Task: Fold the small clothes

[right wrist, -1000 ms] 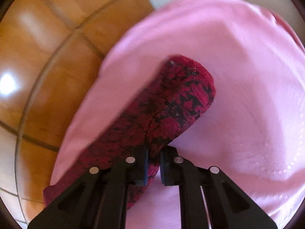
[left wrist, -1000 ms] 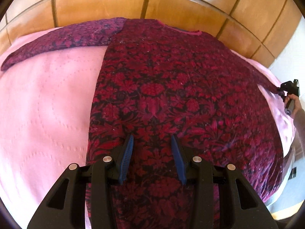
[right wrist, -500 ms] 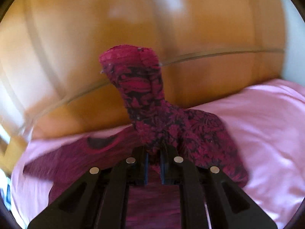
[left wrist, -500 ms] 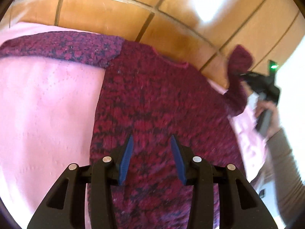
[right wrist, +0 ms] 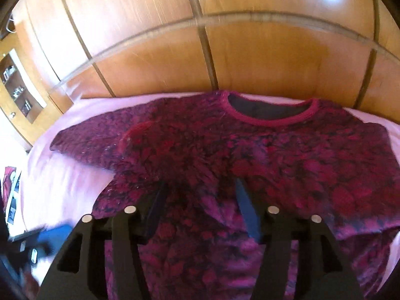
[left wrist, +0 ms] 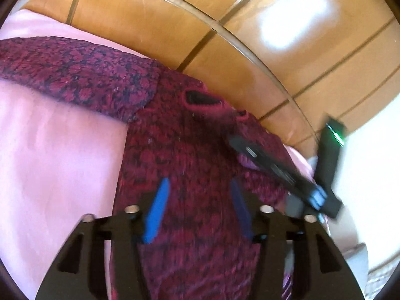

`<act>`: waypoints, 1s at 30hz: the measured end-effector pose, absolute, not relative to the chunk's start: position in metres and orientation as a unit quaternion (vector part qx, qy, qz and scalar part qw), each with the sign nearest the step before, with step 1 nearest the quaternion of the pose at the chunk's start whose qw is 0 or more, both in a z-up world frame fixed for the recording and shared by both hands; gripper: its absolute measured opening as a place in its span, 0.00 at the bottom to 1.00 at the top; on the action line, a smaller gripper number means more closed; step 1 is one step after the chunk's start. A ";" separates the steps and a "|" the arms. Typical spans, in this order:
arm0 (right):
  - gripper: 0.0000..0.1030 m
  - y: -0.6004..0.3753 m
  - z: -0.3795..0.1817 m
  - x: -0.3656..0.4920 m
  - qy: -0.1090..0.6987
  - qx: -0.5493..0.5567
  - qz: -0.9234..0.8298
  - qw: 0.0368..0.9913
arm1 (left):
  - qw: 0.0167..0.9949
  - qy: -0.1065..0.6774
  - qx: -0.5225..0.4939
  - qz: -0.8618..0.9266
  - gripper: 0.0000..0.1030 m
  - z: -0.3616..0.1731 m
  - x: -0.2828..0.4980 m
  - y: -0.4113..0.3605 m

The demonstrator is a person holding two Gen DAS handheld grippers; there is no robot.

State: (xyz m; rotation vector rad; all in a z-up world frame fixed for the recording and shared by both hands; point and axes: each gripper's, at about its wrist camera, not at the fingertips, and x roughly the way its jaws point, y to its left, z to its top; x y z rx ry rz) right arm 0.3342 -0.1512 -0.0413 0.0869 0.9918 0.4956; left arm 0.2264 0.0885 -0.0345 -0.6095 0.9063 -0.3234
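Note:
A dark red floral knit sweater [right wrist: 287, 165] lies flat on a pink bedspread [right wrist: 65, 182], neckline [right wrist: 270, 117] toward the wooden headboard. Its right sleeve [right wrist: 155, 145] lies folded over the chest, cuff to the left. The other sleeve [left wrist: 75, 72] stretches out to the left. My right gripper [right wrist: 200, 207] is open and empty above the folded sleeve; it also shows in the left wrist view [left wrist: 275, 167]. My left gripper [left wrist: 198, 207] is open and empty above the sweater's body [left wrist: 190, 165].
A wooden panelled headboard [right wrist: 225, 50] runs behind the bed. A wooden shelf unit [right wrist: 17, 87] stands at the far left. Papers or photos [right wrist: 12, 195] lie beside the bed's left edge. Pink bedspread [left wrist: 50, 162] lies left of the sweater.
My right gripper carried the right sleeve across over the sweater's chest, let it go and opened. My left gripper tilted up toward the neckline, still open.

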 end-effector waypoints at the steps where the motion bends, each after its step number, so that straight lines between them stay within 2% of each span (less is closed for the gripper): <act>1: 0.61 -0.163 -0.036 0.329 0.468 0.059 0.239 0.849 | 0.839 0.432 -0.293 -0.153 0.52 -0.036 0.234 0.088; 2: 0.69 -0.179 -0.028 0.322 0.461 0.085 0.244 0.849 | 0.836 0.435 -0.297 -0.153 0.52 -0.037 0.243 0.087; 5: 0.72 -0.225 -0.004 0.309 0.439 0.132 0.232 0.858 | 0.837 0.439 -0.292 -0.148 0.55 -0.038 0.265 0.080; 7: 0.72 -0.266 0.002 0.302 0.432 0.173 0.208 0.860 | 0.832 0.444 -0.298 -0.148 0.69 -0.039 0.277 0.077; 9: 0.69 -0.311 0.004 0.291 0.424 0.207 0.168 0.865 | 0.828 0.457 -0.298 -0.133 0.69 -0.045 0.293 0.073; 11: 0.59 -0.342 0.000 0.284 0.418 0.227 0.131 0.870 | 0.822 0.464 -0.301 -0.138 0.68 -0.051 0.306 0.069; 12: 0.55 -0.357 -0.002 0.281 0.416 0.237 0.114 0.871 | 0.820 0.467 -0.302 -0.137 0.65 -0.054 0.310 0.068; 13: 0.49 -0.373 -0.004 0.278 0.416 0.249 0.098 0.869 | 0.819 0.469 -0.302 -0.134 0.57 -0.056 0.313 0.064; 15: 0.45 -0.394 -0.012 0.280 0.415 0.270 0.072 0.866 | 0.821 0.475 -0.289 -0.127 0.39 -0.059 0.321 0.058; 16: 0.42 -0.400 -0.013 0.281 0.415 0.276 0.068 0.865 | 0.827 0.475 -0.275 -0.122 0.13 -0.058 0.324 0.056; 17: 0.40 -0.406 -0.011 0.284 0.414 0.280 0.065 0.864 | 0.831 0.475 -0.263 -0.123 0.10 -0.056 0.327 0.055; 24: 0.38 -0.360 -0.026 0.325 0.443 0.218 0.094 0.865 | 0.864 0.423 -0.259 -0.086 0.08 -0.028 0.326 0.091; 27: 0.37 -0.328 -0.047 0.346 0.473 0.151 0.072 0.865 | 0.872 0.433 -0.222 -0.060 0.08 -0.035 0.327 0.093; 29: 0.36 -0.316 -0.064 0.355 0.483 0.120 0.043 0.866 | 0.873 0.447 -0.192 -0.036 0.01 -0.050 0.330 0.091; 30: 0.36 -0.314 -0.068 0.357 0.477 0.107 0.032 0.872 | 0.873 0.456 -0.173 -0.021 0.01 -0.060 0.334 0.090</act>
